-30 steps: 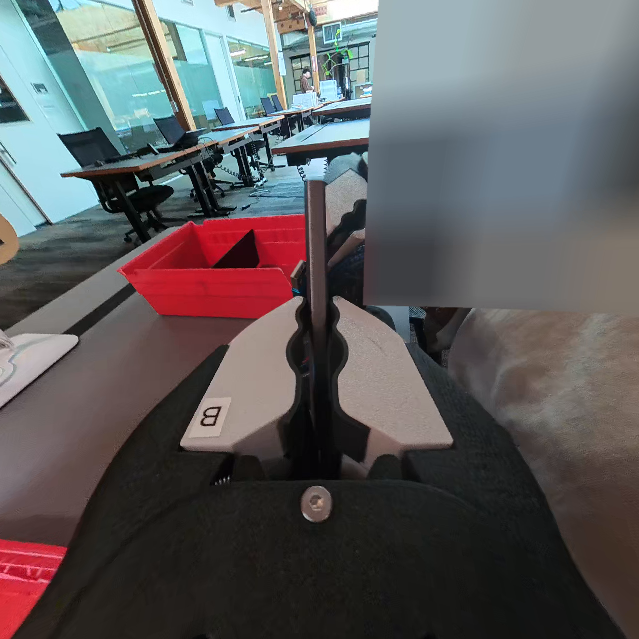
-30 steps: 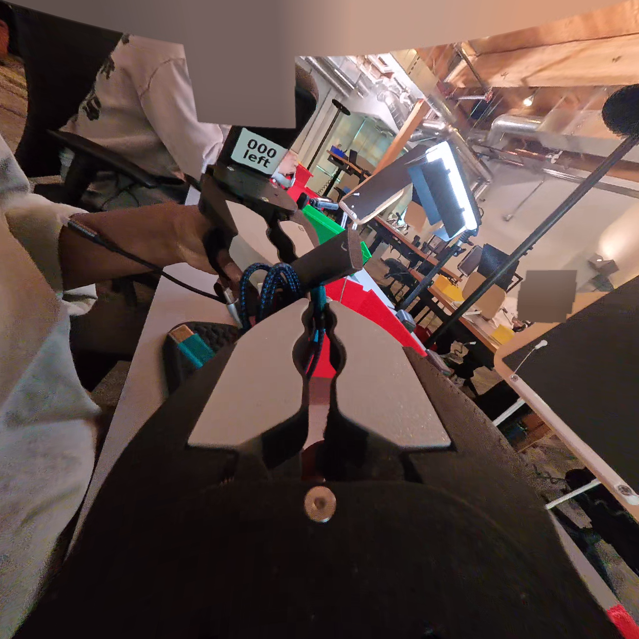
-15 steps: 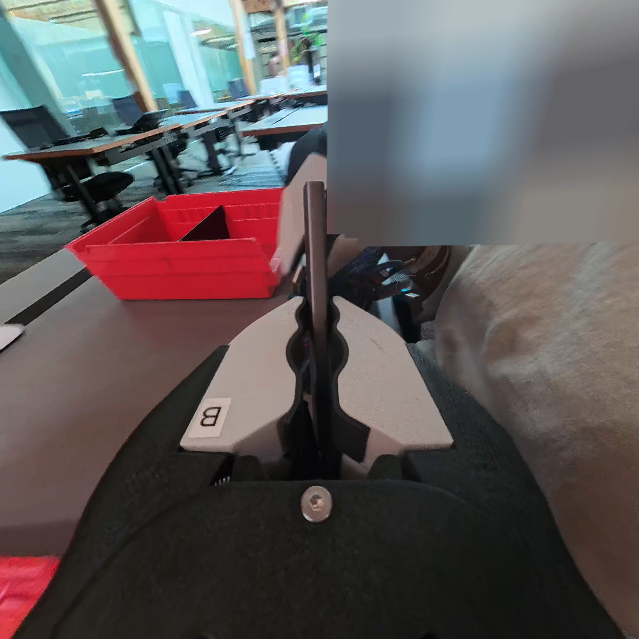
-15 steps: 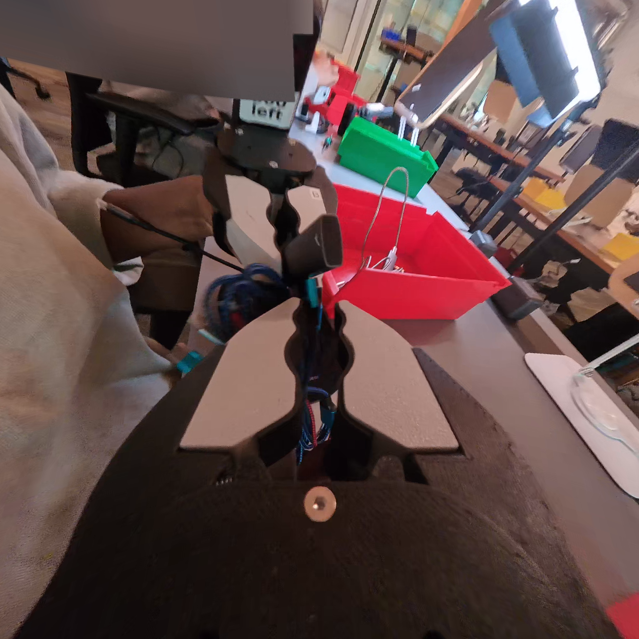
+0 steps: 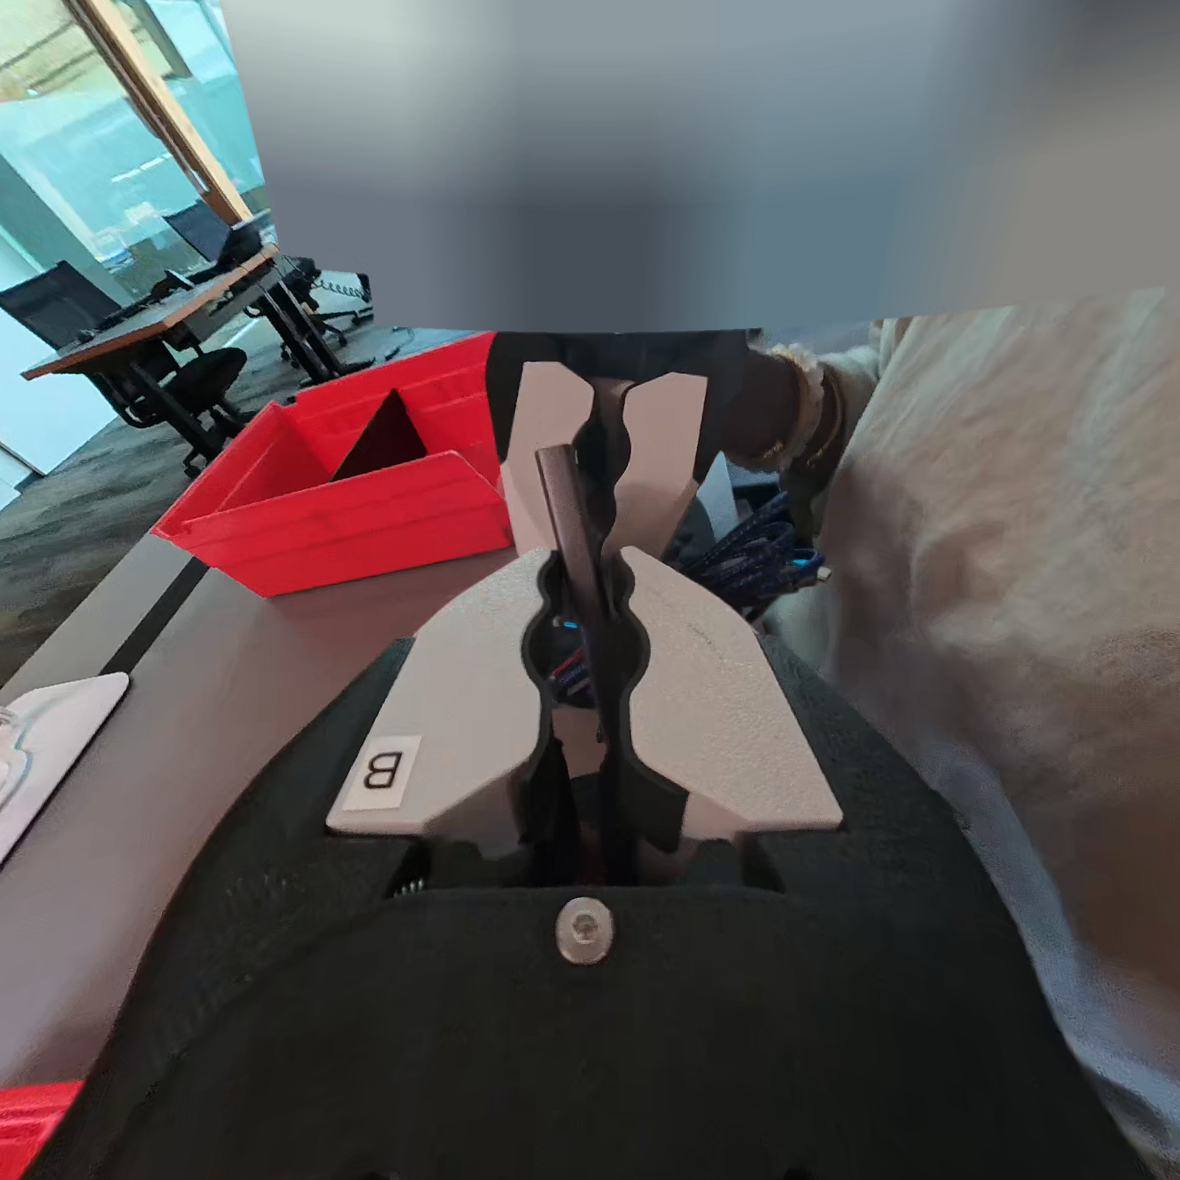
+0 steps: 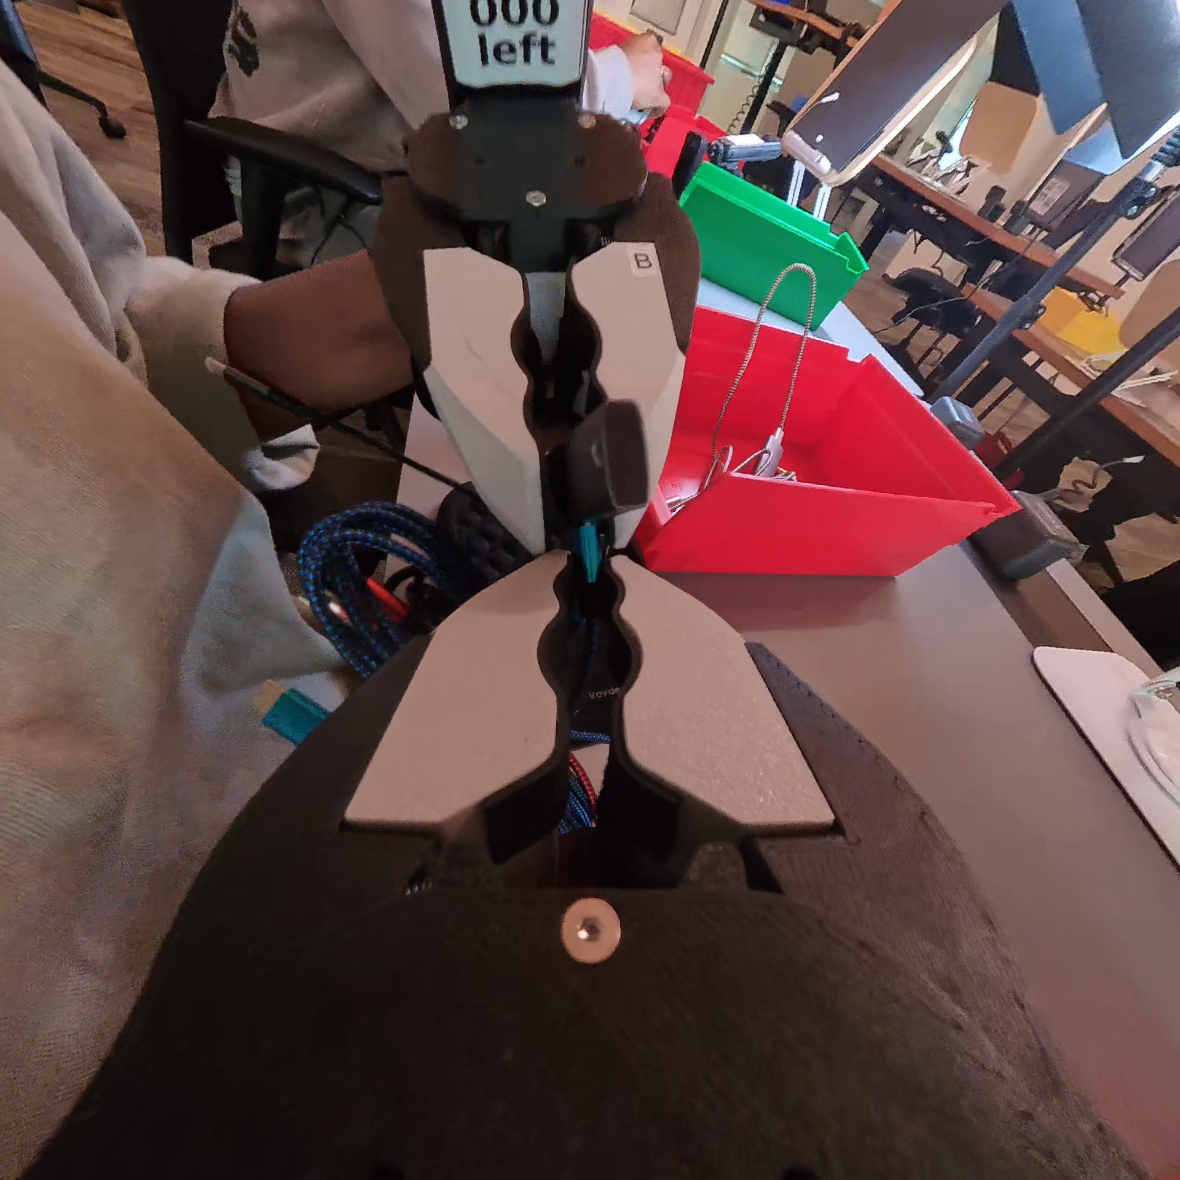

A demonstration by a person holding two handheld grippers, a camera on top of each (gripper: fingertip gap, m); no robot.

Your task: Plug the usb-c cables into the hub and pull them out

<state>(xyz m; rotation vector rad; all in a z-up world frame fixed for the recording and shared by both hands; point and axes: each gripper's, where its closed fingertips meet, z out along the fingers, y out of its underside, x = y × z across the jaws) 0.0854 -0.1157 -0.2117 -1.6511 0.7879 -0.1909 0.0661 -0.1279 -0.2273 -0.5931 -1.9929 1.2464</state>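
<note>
1. Since the earlier frame, both grippers have swung to face each other.
2. My left gripper (image 5: 584,574) is clamped on the dark hub (image 6: 610,456).
3. My right gripper (image 6: 589,565) is clamped on the teal-tipped USB-C cable plug (image 6: 586,550), just below the hub.
4. Step in hand, as I judge it: insertion. Next, align the plug with a port and push straight.

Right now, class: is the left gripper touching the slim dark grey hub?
Touching. The left wrist view shows the left gripper shut on the hub, whose thin edge stands pinched between both grey fingers, with no gap on either side.
</note>
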